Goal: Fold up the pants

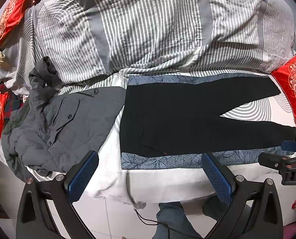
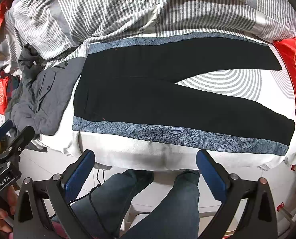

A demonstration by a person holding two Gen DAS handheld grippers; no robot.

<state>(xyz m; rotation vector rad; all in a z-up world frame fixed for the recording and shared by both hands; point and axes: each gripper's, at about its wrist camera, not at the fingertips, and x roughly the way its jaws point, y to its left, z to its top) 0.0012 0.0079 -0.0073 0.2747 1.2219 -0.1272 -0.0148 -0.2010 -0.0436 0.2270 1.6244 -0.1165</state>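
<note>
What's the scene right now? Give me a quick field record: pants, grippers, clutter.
pants: black pants spread flat, unfolded, legs splayed apart, waist at image left
underlay: blue patterned cloth beneath the pants
left gripper: open, holding nothing, short of the bed edge
right gripper: open, holding nothing
clutter: grey jacket beside the waist; red cushion near the leg ends
</note>
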